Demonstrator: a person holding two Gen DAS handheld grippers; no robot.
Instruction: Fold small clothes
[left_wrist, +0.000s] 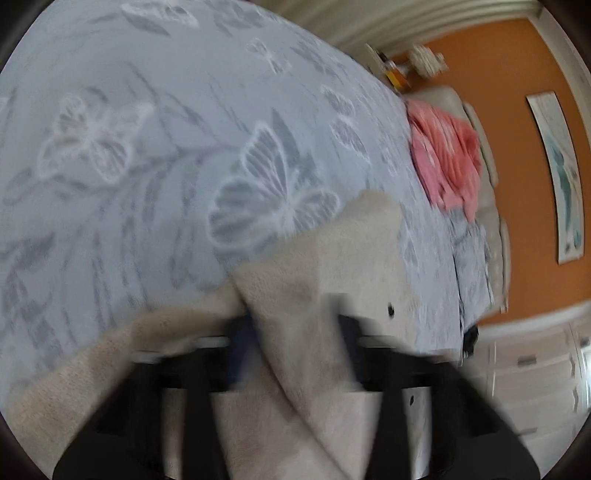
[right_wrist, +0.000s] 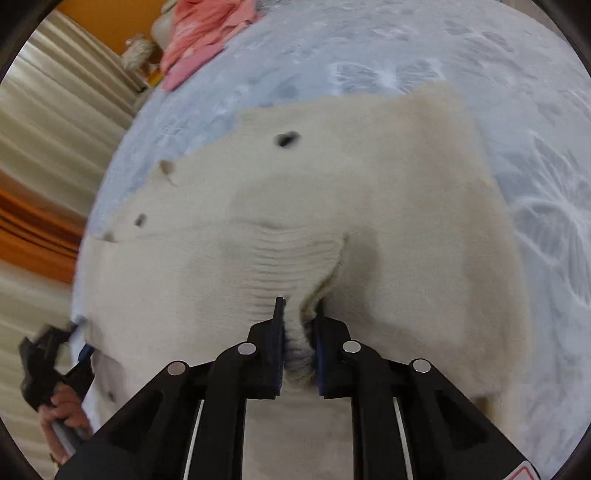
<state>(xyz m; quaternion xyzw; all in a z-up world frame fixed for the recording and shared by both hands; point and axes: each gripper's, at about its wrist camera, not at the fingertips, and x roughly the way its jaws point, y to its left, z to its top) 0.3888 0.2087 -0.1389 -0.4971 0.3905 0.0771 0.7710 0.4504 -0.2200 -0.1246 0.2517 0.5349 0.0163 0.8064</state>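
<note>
A small cream knit cardigan (right_wrist: 332, 192) with dark buttons lies spread on a bed with a pale blue butterfly-print cover (right_wrist: 480, 55). My right gripper (right_wrist: 300, 317) is shut on a bunched ribbed edge of the cardigan. In the blurred left wrist view, my left gripper (left_wrist: 295, 332) is shut on another edge of the cardigan (left_wrist: 325, 266), which drapes over its fingers. The left gripper also shows in the right wrist view (right_wrist: 48, 362), held by a hand at the cardigan's left side.
A pink garment (left_wrist: 447, 158) lies on a pale cushion at the far edge of the bed; it also shows in the right wrist view (right_wrist: 199, 33). Orange wall with a framed picture (left_wrist: 557, 173), white drawers (left_wrist: 535, 373) and curtains (right_wrist: 55, 129) surround the bed.
</note>
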